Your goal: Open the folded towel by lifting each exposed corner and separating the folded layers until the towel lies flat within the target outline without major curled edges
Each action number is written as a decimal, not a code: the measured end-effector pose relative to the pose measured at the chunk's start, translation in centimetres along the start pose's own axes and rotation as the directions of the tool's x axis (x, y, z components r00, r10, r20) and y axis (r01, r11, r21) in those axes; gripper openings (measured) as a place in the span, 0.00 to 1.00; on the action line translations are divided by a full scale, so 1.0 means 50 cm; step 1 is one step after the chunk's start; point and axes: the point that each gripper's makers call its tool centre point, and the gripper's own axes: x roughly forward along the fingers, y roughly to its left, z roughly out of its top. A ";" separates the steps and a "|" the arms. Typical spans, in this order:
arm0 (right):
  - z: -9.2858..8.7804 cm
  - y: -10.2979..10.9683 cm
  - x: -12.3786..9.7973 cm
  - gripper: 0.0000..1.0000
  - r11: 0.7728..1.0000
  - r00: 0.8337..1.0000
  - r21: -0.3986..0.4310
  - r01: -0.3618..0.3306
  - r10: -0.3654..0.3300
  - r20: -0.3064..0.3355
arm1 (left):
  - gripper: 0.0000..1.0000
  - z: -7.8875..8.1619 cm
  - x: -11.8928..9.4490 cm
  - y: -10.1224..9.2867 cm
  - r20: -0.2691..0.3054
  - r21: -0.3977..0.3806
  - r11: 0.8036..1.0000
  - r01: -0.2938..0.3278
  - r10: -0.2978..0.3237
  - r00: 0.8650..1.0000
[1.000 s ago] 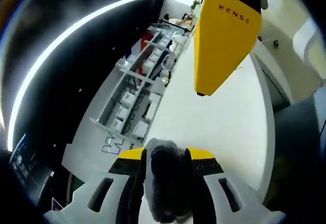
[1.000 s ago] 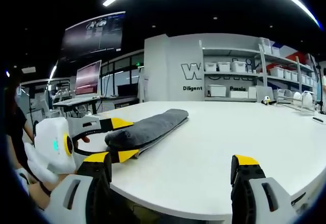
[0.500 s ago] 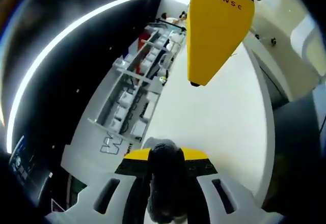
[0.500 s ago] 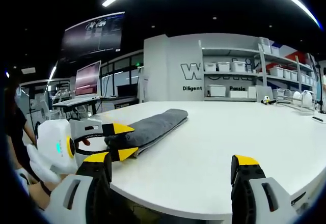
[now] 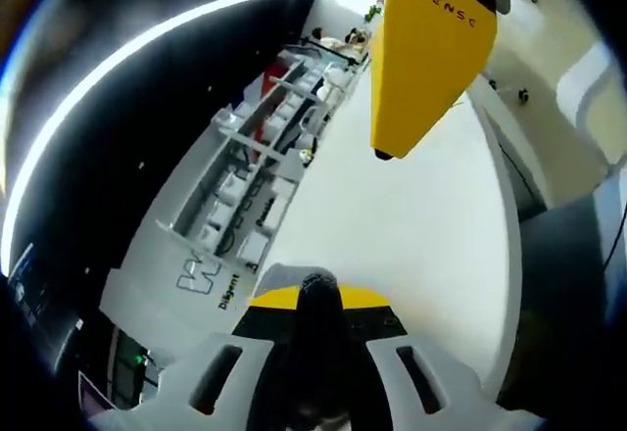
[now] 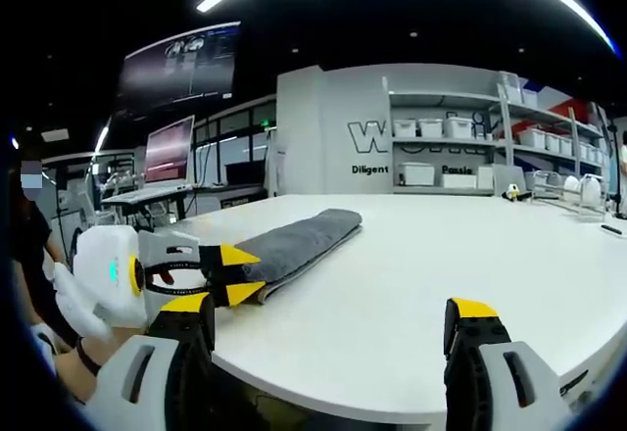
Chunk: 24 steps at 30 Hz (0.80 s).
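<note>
left claw [image 6: 233, 272] clamped on near end of grey towel [image 6: 294, 242] | right claw [image 6: 328, 328] wide open, holding nothing | towel folded lengthwise on white bench [image 6: 441, 255]

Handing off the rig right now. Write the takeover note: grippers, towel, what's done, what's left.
Left gripper: shut on the near end of the folded grey towel, at the white table's edge.
Right gripper: open, empty, off the near table edge, apart from the towel.
Done: one end gripped.
Left: the towel is a long folded bundle; lift corners, separate layers, spread flat. I can't see any target outline.
</note>
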 end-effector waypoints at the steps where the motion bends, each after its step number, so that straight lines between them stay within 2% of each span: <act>1: 0.000 0.001 0.000 0.99 1.000 1.000 -0.001 -0.001 0.001 0.000 | 0.10 0.000 0.000 0.001 0.006 -0.030 1.000 0.004 -0.003 1.000; 6: 0.000 0.000 0.001 0.99 1.000 1.000 0.000 0.000 0.000 -0.001 | 0.09 -0.003 -0.004 0.012 0.062 -0.218 0.975 0.033 -0.020 0.998; 10: 0.000 0.002 0.003 0.99 1.000 1.000 -0.002 -0.003 0.003 -0.003 | 0.08 -0.002 -0.007 0.021 0.102 -0.359 0.931 0.061 -0.026 0.994; 12: 0.000 0.004 0.004 0.99 1.000 1.000 -0.004 -0.006 0.006 -0.005 | 0.08 0.000 -0.008 0.025 0.117 -0.398 0.915 0.068 -0.023 0.993; 14: 0.000 0.007 0.005 0.99 1.000 1.000 -0.006 -0.009 0.009 -0.006 | 0.08 -0.005 -0.009 0.036 0.133 -0.451 0.889 0.077 -0.018 0.991; 19: 0.001 0.009 0.007 0.99 1.000 1.000 -0.009 -0.011 0.011 -0.009 | 0.08 -0.008 -0.017 0.052 0.150 -0.512 0.856 0.072 0.006 0.989; 23: 0.000 0.011 0.007 0.99 1.000 1.000 -0.011 -0.015 0.015 -0.013 | 0.08 -0.012 -0.021 0.070 0.153 -0.532 0.845 0.052 0.036 0.987; 24: 0.000 0.011 0.007 0.99 1.000 1.000 -0.011 -0.015 0.015 -0.013 | 0.08 -0.017 -0.018 0.081 0.157 -0.546 0.837 0.047 0.047 0.986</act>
